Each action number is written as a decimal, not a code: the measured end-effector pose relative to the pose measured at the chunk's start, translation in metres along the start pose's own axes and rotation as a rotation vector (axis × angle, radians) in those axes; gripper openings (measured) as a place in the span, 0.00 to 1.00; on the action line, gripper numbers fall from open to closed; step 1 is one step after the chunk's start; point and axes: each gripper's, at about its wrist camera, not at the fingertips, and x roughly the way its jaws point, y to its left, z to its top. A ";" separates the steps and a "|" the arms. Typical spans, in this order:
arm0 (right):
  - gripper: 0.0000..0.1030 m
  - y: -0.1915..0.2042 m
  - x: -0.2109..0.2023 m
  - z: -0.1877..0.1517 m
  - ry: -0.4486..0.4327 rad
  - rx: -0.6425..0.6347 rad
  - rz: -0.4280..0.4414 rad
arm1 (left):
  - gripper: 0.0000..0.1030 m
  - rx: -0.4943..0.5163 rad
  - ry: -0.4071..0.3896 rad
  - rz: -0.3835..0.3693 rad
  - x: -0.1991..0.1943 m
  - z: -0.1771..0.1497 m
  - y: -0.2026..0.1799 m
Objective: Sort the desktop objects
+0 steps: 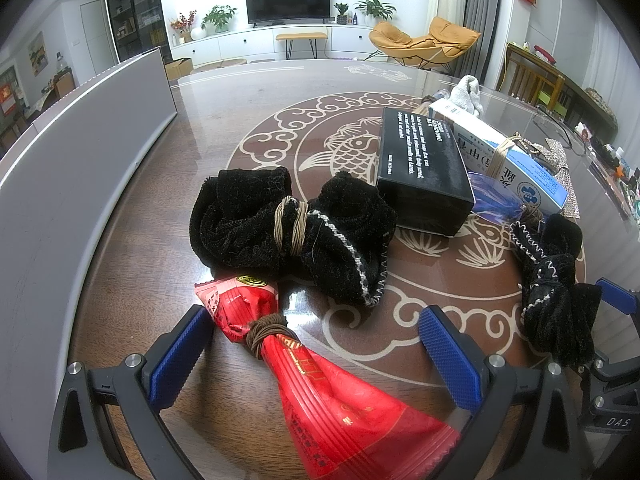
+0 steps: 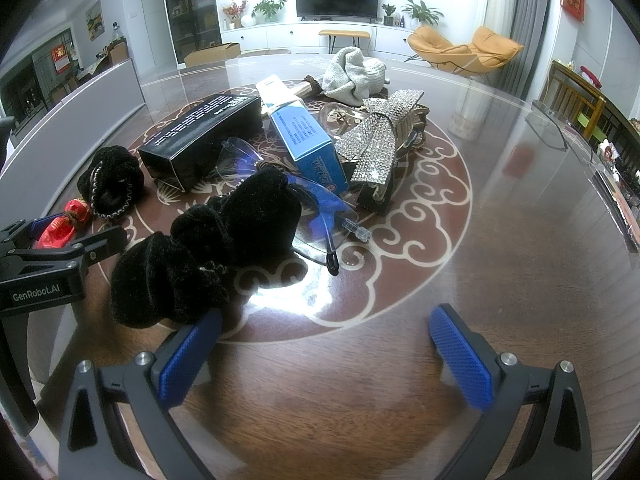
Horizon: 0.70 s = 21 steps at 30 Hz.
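Straddling the red packet [image 1: 320,392] with the left gripper [image 1: 316,360], fingers spread wide, gripping nothing; packet's near end cut off by the frame. Hovering the right gripper [image 2: 324,364] wide apart and empty over bare desk [image 2: 520,264], black velvet bow [image 2: 208,248] touching the left finger [image 2: 188,364], partly hiding clear glasses [image 2: 320,208] ahead.

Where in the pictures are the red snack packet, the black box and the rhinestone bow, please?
red snack packet [image 1: 340,396]: left wrist view, on its ribbed red wrapper.
black box [image 1: 424,168]: left wrist view, on its printed top face.
rhinestone bow [image 2: 376,136]: right wrist view, on its sparkling centre.
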 end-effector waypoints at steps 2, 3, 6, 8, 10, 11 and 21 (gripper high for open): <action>1.00 0.000 0.000 0.000 0.000 0.000 0.000 | 1.00 0.000 0.000 0.000 0.001 0.001 0.000; 1.00 0.000 0.000 0.000 0.000 0.000 0.000 | 1.00 0.000 0.000 0.000 0.000 0.000 0.000; 1.00 0.000 0.000 0.000 0.000 0.000 0.000 | 1.00 0.000 0.000 0.000 0.000 0.000 0.000; 1.00 0.000 0.000 0.000 0.000 0.000 0.000 | 1.00 0.000 0.000 0.000 0.000 0.000 0.000; 1.00 0.000 0.000 0.000 0.000 0.000 0.000 | 1.00 0.000 0.000 0.000 0.000 0.000 0.000; 1.00 0.000 0.000 0.000 0.000 0.000 0.000 | 1.00 0.000 0.000 0.000 0.001 0.001 0.000; 1.00 0.000 0.000 0.000 0.000 0.000 0.000 | 1.00 0.001 0.000 0.000 0.000 0.000 0.000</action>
